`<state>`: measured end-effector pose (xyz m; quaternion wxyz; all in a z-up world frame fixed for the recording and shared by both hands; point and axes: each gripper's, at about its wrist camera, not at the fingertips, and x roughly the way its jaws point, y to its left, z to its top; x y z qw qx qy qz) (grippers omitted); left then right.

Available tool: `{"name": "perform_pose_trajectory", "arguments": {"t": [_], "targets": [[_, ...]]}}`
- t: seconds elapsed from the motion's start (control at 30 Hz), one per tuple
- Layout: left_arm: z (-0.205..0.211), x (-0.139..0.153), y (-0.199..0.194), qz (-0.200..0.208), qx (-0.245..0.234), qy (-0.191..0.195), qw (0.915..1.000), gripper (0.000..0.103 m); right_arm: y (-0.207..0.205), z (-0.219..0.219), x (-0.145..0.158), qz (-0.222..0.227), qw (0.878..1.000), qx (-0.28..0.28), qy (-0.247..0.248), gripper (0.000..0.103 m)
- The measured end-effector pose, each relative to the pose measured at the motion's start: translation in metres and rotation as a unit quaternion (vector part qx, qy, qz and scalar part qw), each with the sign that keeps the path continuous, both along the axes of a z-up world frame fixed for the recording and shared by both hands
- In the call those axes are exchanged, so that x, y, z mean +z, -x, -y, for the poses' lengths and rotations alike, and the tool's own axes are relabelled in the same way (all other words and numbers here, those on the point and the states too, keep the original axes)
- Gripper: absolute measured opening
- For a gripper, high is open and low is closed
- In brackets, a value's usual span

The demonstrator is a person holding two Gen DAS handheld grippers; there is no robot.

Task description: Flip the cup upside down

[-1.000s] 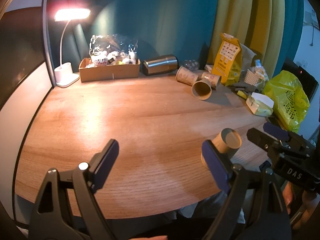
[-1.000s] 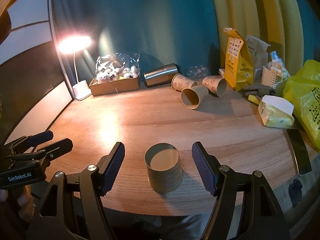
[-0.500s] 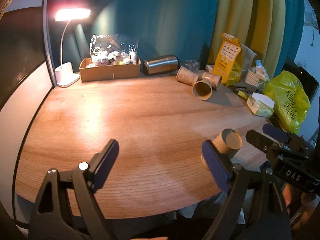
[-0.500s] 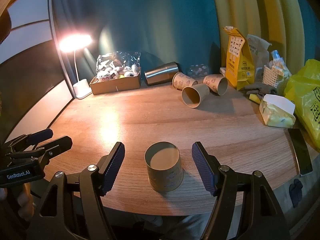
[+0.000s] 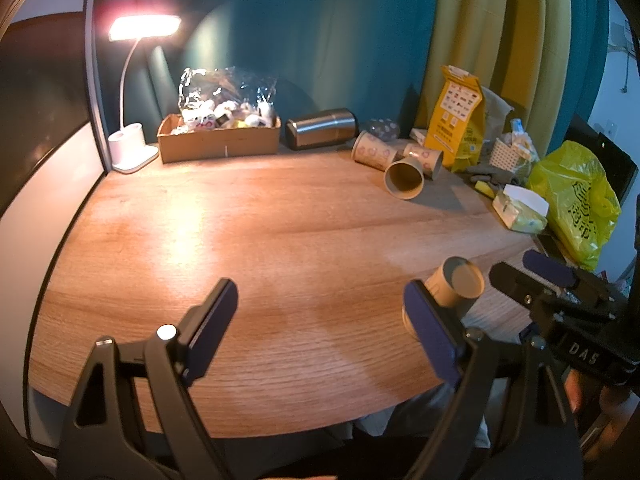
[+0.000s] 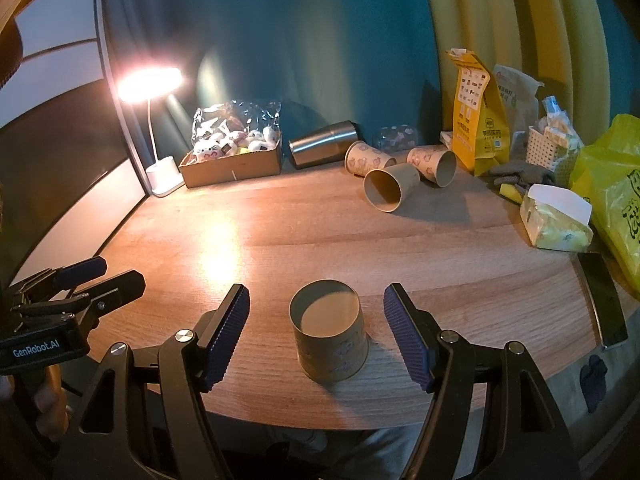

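A tan paper cup (image 6: 330,332) stands upside down near the front edge of the wooden table (image 6: 440,248), its flat base facing up. My right gripper (image 6: 316,336) is open, its fingers on either side of the cup without touching it. The cup also shows in the left wrist view (image 5: 452,284), just beyond my left gripper's right finger. My left gripper (image 5: 320,328) is open and empty over the table's front edge. The right gripper shows at the right of the left wrist view (image 5: 532,276). The left gripper shows at the left of the right wrist view (image 6: 96,280).
Three paper cups (image 6: 390,188) lie on their sides at the back, beside a steel tumbler (image 6: 322,148). A cardboard box (image 6: 232,164) and a lit lamp (image 6: 160,176) stand back left. A yellow bag (image 6: 612,188), tissue pack (image 6: 556,220), snack bags and a phone (image 6: 606,300) are at the right.
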<state>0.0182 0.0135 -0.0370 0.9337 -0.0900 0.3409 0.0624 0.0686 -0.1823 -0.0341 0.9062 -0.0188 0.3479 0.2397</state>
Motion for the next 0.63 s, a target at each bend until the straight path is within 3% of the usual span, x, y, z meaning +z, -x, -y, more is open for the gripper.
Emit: {"name": "perform_pose_trajectory", "arguments": {"t": [0.63], "targets": [[0.002,-0.004,-0.001,0.001,-0.006,-0.004,1.0000,0.086,-0.002,0.000,-0.016,-0.015,1.000,0.017,0.001,0.073]]}}
